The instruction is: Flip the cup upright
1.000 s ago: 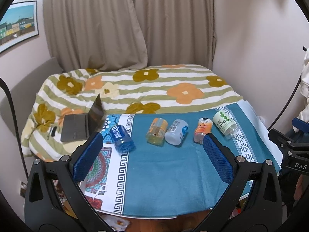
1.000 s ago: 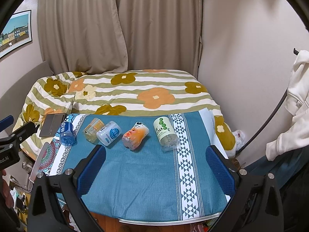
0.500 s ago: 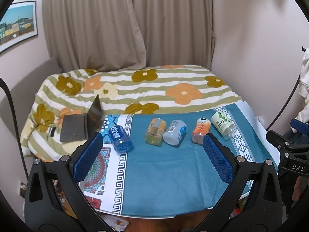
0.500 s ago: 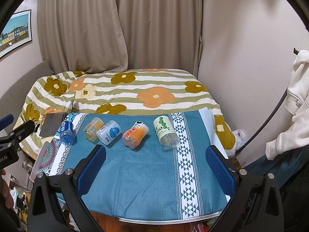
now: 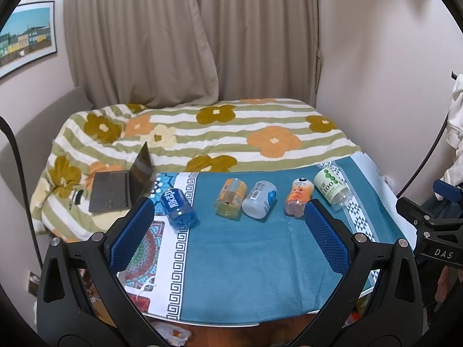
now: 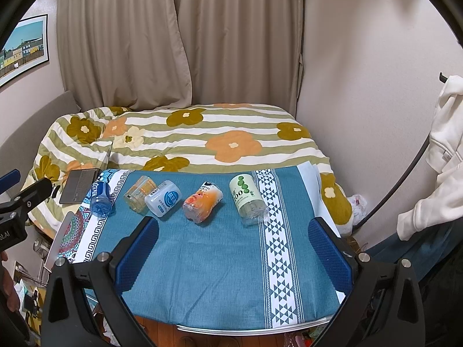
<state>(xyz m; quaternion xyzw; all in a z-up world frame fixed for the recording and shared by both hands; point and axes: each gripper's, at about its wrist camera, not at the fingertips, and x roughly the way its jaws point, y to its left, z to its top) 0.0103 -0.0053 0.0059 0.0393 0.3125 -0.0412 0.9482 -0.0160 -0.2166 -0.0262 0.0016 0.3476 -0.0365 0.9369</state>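
Several cups made from cut bottles lie on their sides in a row on the blue cloth of the table (image 5: 246, 266): a blue one (image 5: 178, 207) (image 6: 100, 197), a yellow one (image 5: 230, 198) (image 6: 141, 192), a white one (image 5: 259, 199) (image 6: 163, 198), an orange one (image 5: 298, 197) (image 6: 202, 200) and a green-dotted one (image 5: 331, 189) (image 6: 246, 197). My left gripper (image 5: 228, 231) is open and empty, above the cloth, short of the row. My right gripper (image 6: 234, 248) is open and empty, also short of the row.
An open laptop (image 5: 121, 185) sits on the flowered bedspread (image 5: 231, 133) left of the table. Curtains and walls stand behind the bed. A white garment (image 6: 434, 167) hangs at the right. The table's near edge (image 6: 249, 329) is close below the grippers.
Both views have barely shifted; the cups lie as before and both grippers stay open.
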